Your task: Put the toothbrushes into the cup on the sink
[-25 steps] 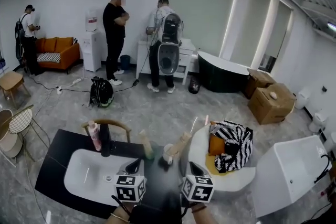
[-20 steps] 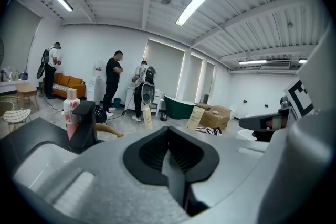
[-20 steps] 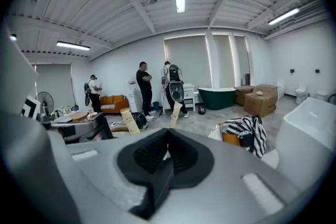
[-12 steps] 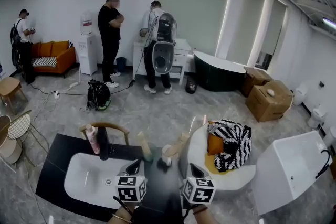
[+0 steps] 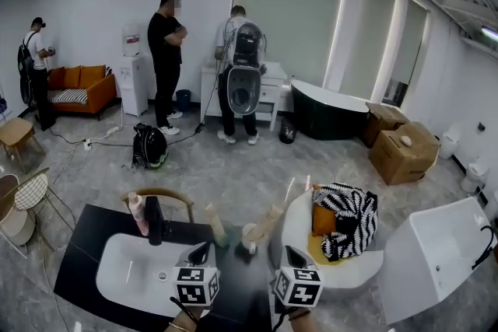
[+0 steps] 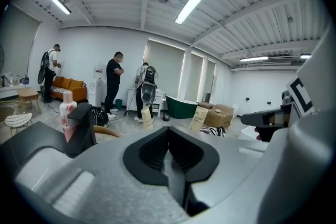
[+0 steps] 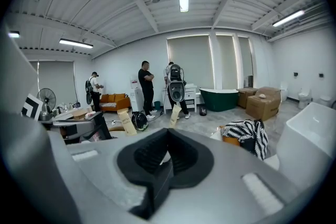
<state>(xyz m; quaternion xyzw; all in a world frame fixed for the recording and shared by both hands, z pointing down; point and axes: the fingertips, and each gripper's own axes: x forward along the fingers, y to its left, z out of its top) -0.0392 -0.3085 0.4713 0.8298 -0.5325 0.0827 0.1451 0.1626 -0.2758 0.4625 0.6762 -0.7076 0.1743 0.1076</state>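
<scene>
Two tall beige toothbrush packs stand on the black counter, one (image 5: 215, 221) left of a pale cup (image 5: 249, 234) and the other (image 5: 265, 221) leaning at its right. My left gripper (image 5: 199, 251) sits near the counter's front edge, short of the packs, shut and empty. Beside it, my right gripper (image 5: 292, 254) is shut and empty too. In the left gripper view the closed left gripper (image 6: 168, 131) points towards both packs (image 6: 147, 117) (image 6: 198, 118). Past the right gripper (image 7: 167, 132) in the right gripper view stand the same packs (image 7: 125, 122) (image 7: 175, 115).
A white sink basin (image 5: 128, 270) is set in the black counter (image 5: 82, 241), with a black faucet (image 5: 154, 220) and a pink bottle (image 5: 138, 212) behind it. A white tub (image 5: 354, 264) holding a striped cloth stands to the right. Three people stand far back.
The head view has shifted slightly. Both grippers stay at the counter's front, and the packs and cup have not moved.
</scene>
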